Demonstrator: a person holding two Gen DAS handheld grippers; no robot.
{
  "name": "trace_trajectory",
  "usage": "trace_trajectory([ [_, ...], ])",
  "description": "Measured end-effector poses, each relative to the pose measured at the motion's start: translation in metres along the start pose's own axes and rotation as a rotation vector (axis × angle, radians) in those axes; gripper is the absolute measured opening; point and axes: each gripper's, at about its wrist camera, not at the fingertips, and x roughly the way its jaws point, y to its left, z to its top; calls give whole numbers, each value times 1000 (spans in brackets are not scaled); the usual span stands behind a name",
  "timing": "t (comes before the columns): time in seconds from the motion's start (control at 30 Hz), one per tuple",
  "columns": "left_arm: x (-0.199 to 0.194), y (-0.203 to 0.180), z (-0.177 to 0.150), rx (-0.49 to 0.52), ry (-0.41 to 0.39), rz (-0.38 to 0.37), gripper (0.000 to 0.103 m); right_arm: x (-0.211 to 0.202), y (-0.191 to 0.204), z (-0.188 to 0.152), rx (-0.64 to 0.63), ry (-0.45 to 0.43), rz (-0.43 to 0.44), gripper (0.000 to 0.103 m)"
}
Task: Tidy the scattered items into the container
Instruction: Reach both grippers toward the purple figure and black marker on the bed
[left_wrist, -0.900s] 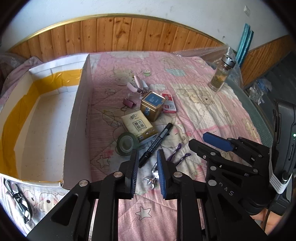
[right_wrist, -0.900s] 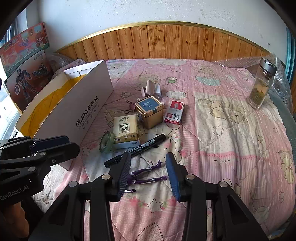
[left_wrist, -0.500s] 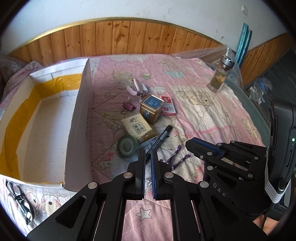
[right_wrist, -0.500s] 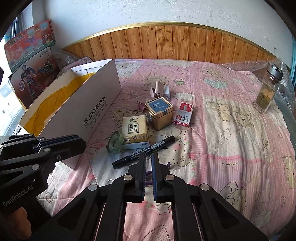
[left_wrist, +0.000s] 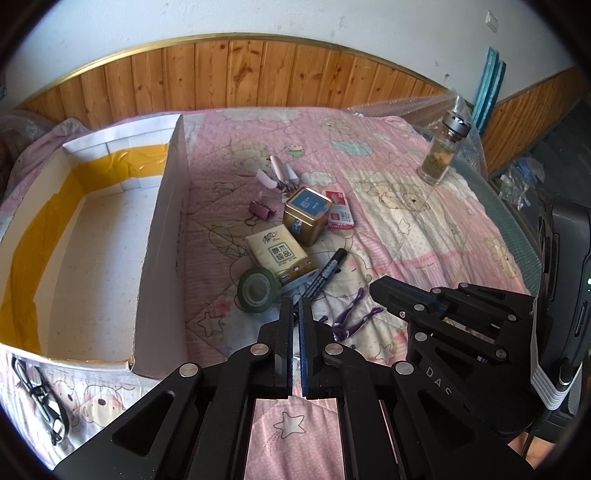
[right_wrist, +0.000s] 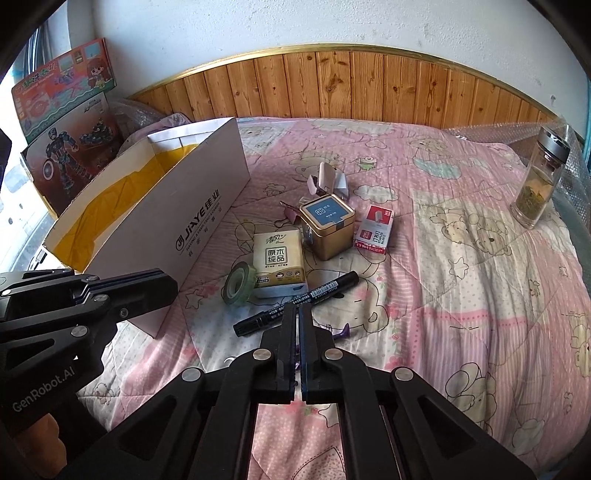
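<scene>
A pink cartoon-print quilt on a bed, backed by wood panelling and a white wall. To the left, the open cardboard box, lined with yellow tape and bare inside as far as visible: by the look of it, tidying not yet begun. Still scattered just right of the box: tape roll, tissue pack, black marker, gold tin with a blue label, red-and-white staple box, pink binder clip, purple items near the gripper tips, only partly seen. Off to the right, a glass bottle. Left gripper and right gripper both pressed together, nothing pinched. Legible: "JiAYE" on the box side, "STAPLES" on the staple box, "GenRobot.AI" on the left gripper's body.
</scene>
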Motion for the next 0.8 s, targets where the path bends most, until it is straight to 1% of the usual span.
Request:
trace_trajectory([
  [0.2, 2, -3, -1, 4, 11, -29, 4, 2, 0, 0, 5, 9, 6, 4],
  [0.23, 2, -4, -1, 4, 13, -32, 9, 3, 0, 0, 9, 12, 2, 7],
  [0.27, 3, -5, -2, 6, 16, -33, 14, 3, -2, 0, 12, 17, -1, 16],
  [0.3, 3, -5, -2, 7, 16, -30, 27, 4, -3, 0, 17, 19, -1, 22],
  [0.33, 3, -5, -2, 5, 13, -17, 33, 4, -5, 0, 28, 19, 1, 35],
  [0.37, 3, -4, -1, 2, 11, -18, 35, 4, -6, -1, 37, 20, -2, 39],
  [0.43, 4, -3, -2, -7, 11, -20, 43, 5, -11, 0, 56, 25, -1, 42],
  [0.6, 7, -4, -2, 0, 21, -14, 46, 8, -17, -2, 88, 43, 12, 44],
  [0.7, 8, -4, -4, -4, 32, -15, 49, 9, -19, -2, 94, 50, 13, 44],
  [0.8, 10, -2, -5, -5, 41, -13, 50, 11, -21, -3, 99, 59, 16, 47],
])
